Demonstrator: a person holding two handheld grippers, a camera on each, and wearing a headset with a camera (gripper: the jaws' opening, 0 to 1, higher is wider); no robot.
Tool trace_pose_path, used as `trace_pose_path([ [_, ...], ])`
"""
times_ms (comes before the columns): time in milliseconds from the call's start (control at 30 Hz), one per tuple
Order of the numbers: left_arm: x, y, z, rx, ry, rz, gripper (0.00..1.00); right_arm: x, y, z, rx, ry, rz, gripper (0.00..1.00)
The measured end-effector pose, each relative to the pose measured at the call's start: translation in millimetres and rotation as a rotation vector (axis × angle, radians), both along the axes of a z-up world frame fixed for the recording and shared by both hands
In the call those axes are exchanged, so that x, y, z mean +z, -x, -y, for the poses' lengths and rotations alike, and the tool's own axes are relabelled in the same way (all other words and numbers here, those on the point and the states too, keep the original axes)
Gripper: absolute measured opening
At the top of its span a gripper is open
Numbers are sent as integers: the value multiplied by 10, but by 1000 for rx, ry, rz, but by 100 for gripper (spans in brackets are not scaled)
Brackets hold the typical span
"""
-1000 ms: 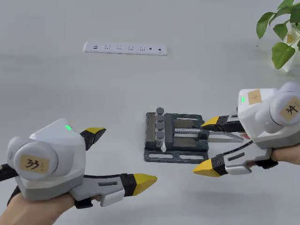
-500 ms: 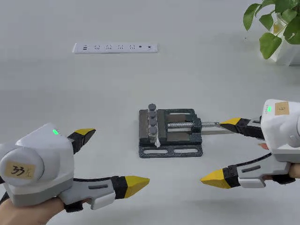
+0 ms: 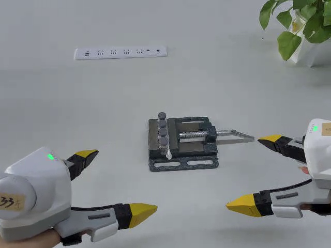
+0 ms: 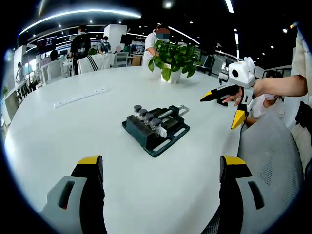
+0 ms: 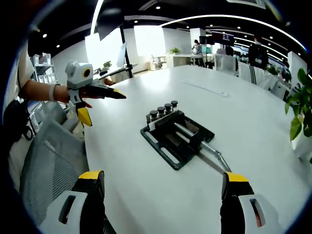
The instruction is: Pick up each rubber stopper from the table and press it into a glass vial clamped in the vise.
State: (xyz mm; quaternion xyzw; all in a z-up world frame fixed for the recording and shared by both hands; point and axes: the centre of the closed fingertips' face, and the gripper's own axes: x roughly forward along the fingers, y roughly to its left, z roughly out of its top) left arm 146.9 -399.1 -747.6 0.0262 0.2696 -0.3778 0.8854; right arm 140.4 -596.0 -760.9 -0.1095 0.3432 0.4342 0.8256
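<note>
Since a second ago my right gripper has pulled back from the vise. Its upper jaw lay over the screw handle and now sits just clear of the handle's end. Nearest me, my left gripper hangs over the table, jaws spread wide with nothing between them. The right one is just as wide and empty. Beyond both, the vise clamps a row of four glass vials, each capped by a dark rubber stopper. Farther off lies a white power strip, with a potted plant at the far right.
</note>
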Motion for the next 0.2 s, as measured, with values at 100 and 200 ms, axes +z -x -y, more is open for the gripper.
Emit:
trace_pose_path([
  [100, 6, -4, -5, 1, 4, 1, 99, -12, 15, 16, -13, -2, -1, 99],
  [200, 11, -9, -10, 2, 5, 2, 99, -23, 33, 33, -25, -12, -9, 99],
])
